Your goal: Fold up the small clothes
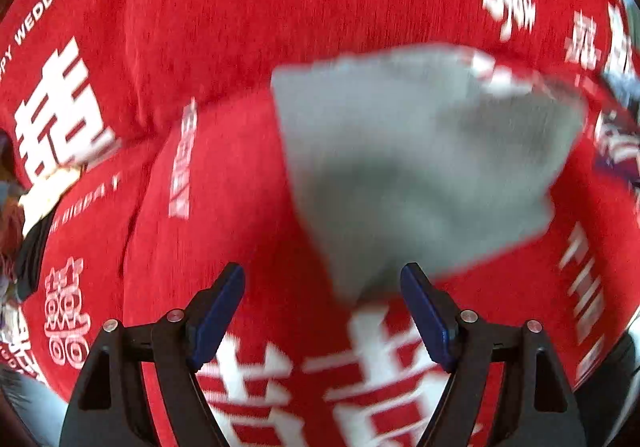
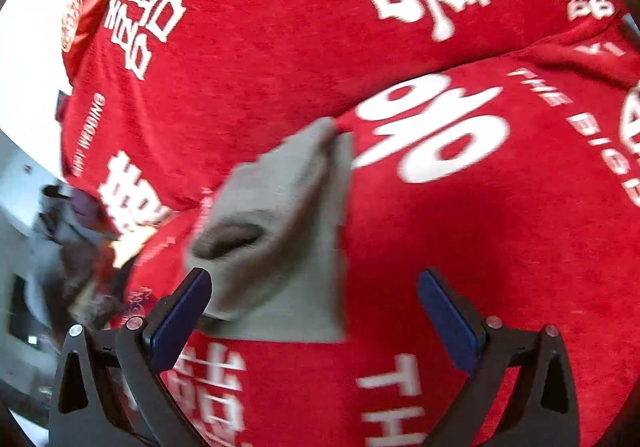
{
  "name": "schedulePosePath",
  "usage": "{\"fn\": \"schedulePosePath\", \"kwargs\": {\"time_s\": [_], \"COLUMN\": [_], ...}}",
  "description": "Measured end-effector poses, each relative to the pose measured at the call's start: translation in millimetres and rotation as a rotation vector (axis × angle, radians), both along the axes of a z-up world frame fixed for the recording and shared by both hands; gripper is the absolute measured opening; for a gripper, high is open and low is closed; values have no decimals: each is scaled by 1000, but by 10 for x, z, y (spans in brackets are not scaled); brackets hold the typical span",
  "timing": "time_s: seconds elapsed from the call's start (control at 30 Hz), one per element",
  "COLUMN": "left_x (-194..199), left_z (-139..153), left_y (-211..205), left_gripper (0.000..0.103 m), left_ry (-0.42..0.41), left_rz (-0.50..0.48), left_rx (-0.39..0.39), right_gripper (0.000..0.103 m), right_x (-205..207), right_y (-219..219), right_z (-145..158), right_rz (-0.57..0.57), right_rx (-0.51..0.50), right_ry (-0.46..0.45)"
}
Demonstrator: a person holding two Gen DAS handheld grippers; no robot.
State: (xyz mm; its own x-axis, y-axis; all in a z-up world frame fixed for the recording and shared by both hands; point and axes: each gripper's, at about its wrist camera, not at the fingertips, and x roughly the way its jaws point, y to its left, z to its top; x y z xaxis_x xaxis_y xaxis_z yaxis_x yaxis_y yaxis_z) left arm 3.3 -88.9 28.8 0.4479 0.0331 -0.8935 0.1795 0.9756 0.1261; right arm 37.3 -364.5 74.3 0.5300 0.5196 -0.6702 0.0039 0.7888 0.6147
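A small grey garment lies folded on a red bedspread printed with white characters. My left gripper hovers just in front of its near corner, jaws wide apart, nothing between the blue pads. In the right wrist view the same grey garment lies bunched, with a dark opening facing the camera. My right gripper stands open around its near edge; the left pad is close beside the cloth, the right pad well apart from it. Both views are blurred.
The red bedspread fills both views, with raised folds running across it. At the left edge of the right wrist view lie a white wall and dark clutter. A dark item shows at the left wrist view's left edge.
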Motion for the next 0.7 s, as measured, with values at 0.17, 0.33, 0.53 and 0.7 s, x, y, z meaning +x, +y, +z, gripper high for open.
{"fn": "schedulePosePath", "kwargs": {"time_s": [0.17, 0.33, 0.53, 0.7], "left_x": [-37, 286, 351, 280], "left_z": [-273, -277, -241, -322], "left_y": [-11, -72, 332, 787], "left_gripper": [81, 81, 48, 48], "left_ry": [3, -9, 70, 107], "left_rz": [4, 30, 127, 251], "left_rx": [3, -57, -352, -614], "right_gripper": [103, 88, 19, 17], "right_x": [363, 712, 704, 540], "right_y": [336, 622, 693, 790], "right_z": [-22, -184, -100, 43], "right_rz": [81, 90, 136, 185], "right_rx": [46, -63, -99, -156], "right_ry": [79, 161, 122, 6]}}
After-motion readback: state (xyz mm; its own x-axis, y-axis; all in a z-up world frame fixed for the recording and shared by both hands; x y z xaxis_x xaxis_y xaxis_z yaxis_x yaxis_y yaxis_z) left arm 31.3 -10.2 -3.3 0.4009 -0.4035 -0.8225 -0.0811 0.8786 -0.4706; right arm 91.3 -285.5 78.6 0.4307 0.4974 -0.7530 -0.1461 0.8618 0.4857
